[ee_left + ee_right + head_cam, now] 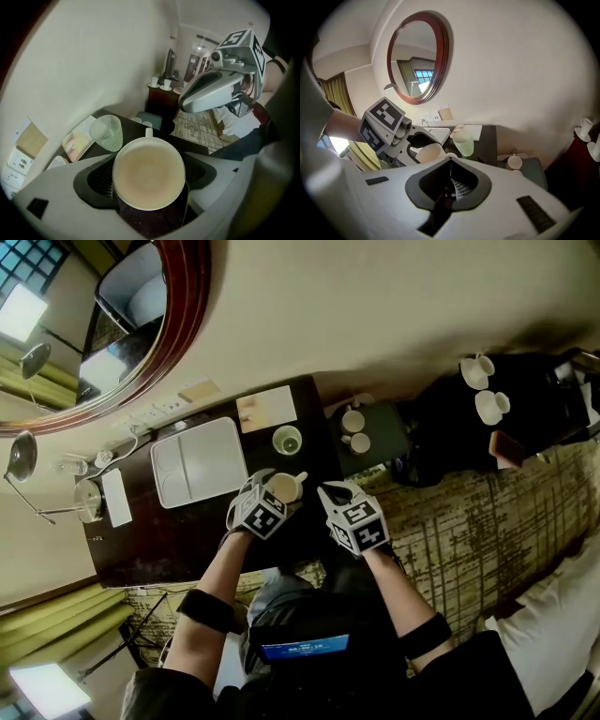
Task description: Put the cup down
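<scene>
Head view: your left gripper (277,489) grasps white cup (284,486), jaws wide round its body. Cup sits over near part of dark desk (178,545); can't tell if it touches. Green glass (287,440) stands near, beyond it. Your right gripper (330,493) clenched, empty, just beside cup. White tray (199,463) on desk. Oval mirror (141,315) on cream wall. Patterned carpet (469,521) beside desk; 2 cups on teal stand (382,439).

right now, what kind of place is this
Likely a hotel room: an oval wall mirror above a dark desk, white cups set out on a cabinet, patterned carpet.
</scene>
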Available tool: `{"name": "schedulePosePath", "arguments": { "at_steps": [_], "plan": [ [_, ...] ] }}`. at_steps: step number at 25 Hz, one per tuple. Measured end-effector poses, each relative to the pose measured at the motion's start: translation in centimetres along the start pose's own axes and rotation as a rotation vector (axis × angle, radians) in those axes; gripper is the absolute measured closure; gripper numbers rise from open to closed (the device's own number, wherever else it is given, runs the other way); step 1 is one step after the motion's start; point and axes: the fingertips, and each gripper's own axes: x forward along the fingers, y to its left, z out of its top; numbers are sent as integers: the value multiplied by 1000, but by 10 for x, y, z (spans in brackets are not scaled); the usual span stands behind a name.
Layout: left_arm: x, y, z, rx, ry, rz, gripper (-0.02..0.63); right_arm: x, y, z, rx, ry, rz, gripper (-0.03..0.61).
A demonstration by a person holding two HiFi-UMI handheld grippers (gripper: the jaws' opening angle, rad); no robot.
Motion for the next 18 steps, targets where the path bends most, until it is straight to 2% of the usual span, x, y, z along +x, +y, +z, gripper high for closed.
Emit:
{"name": "schedulePosePath", "arguments": {
  "at_steps": [8,18],
  "plan": [
    [30,-9,-1,100,69,-26,196,-12,-15,-9,26,-16,-20,571],
    [56,-24,-3,165,101,-11,196,-27,-33,-21,59,-25,-43,571]
  ]
}}
